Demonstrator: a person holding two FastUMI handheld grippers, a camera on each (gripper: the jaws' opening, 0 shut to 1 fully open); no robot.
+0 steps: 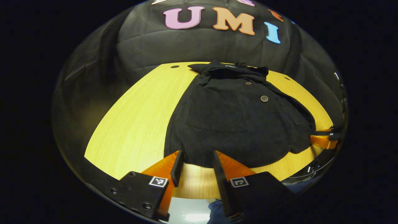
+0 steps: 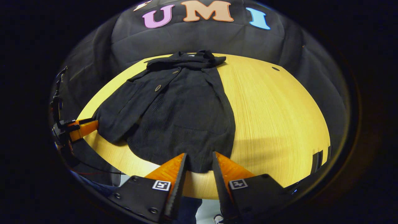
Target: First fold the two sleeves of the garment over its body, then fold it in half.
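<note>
Garment (image 1: 236, 124) lies flat on our wooden table (image 1: 133, 124), dark, collar toward the far wall and hem toward us, both sleeves already laid over its body. In the left gripper view we hold the left gripper (image 1: 196, 161) at the near hem, its fingers spread apart with nothing between them. In the right gripper view our right gripper (image 2: 199, 163) sits at the hem as well, fingers parted, pinching nothing; the left gripper shows far off there, beside a folded sleeve (image 2: 124, 112).

Dark garment (image 2: 183, 115) flat on wooden table (image 2: 273, 118), right tool (image 2: 199, 157) open at hem
</note>
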